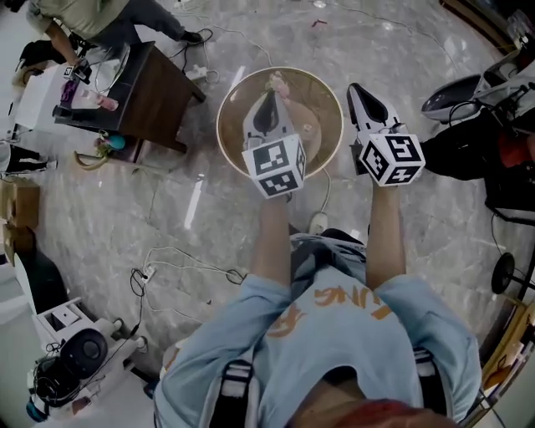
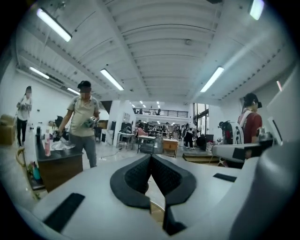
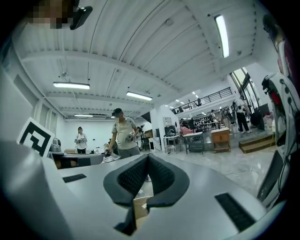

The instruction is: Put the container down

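A round tan container stands on the marble floor in front of the person, with pinkish things inside it. In the head view my left gripper is held over the container's middle, well above it, jaws shut with nothing between them. My right gripper is just outside the container's right rim, also shut and empty. In the left gripper view the black pads meet at the tip of the left gripper, and a sliver of tan container shows below. The right gripper points level across the hall, with a strip of tan under it.
A dark brown table stands to the left with a person beside it. Cables and a power strip lie on the floor near the person's feet. White equipment is at lower left, black gear at right.
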Available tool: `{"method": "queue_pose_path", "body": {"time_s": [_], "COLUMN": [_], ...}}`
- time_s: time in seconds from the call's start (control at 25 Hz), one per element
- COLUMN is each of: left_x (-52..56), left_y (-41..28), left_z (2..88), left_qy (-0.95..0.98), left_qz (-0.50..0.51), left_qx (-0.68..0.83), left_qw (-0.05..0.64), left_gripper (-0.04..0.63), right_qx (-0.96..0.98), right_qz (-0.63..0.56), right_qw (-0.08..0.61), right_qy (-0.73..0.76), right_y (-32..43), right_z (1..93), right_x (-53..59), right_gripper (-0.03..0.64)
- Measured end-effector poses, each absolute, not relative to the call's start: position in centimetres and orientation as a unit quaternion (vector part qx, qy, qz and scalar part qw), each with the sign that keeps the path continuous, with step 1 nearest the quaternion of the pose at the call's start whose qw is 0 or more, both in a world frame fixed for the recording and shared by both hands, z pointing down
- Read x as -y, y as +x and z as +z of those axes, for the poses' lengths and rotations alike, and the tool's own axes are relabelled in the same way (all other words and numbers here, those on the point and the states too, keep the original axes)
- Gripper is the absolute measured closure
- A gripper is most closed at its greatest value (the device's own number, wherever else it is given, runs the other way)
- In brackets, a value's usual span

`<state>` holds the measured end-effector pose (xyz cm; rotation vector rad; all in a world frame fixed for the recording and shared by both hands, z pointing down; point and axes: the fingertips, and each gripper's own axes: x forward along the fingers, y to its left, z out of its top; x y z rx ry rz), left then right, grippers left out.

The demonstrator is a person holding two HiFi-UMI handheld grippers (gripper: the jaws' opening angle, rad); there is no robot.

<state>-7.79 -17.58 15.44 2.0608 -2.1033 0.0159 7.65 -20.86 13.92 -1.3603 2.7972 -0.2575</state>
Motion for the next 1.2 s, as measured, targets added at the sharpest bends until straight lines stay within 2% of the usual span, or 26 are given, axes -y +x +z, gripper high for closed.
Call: {"method": "queue_pose_path", "body": {"time_s": [0.28, 0.52, 0.96, 1.2], "left_x": [17.1, 17.4, 18.7, 18.7], "left_y": [-5.4, -6.2, -4.7, -2.7], "left_z": [10.2, 8.3, 6.5, 7.7], "left_qy": [0.732, 0.734, 0.744, 0.754], "left_qz": [0.003, -0.001, 0.006, 0.006], "left_qx": [0.680, 0.679, 0.668, 0.657], "left_qw": [0.042, 0.014, -0.020, -0.016], "left_gripper": [0.572, 0.572, 0.572, 0.572], "right_qx": [-0.901, -0.907, -0.905, -0.899], "right_qz": [-0.024, 0.013, 0.032, 0.025], "right_qw": [0.005, 0.011, 0.015, 0.019], "right_qy": [-0.432, -0.421, -0.424, -0.436], "right_y": [7.7, 5.8, 6.8, 8.8], "right_z": [10.0, 8.1, 5.9, 6.7], "right_x": [20.1, 20.4, 20.8, 20.4], "right_gripper": [0.604, 0.604, 0.604, 0.604]}}
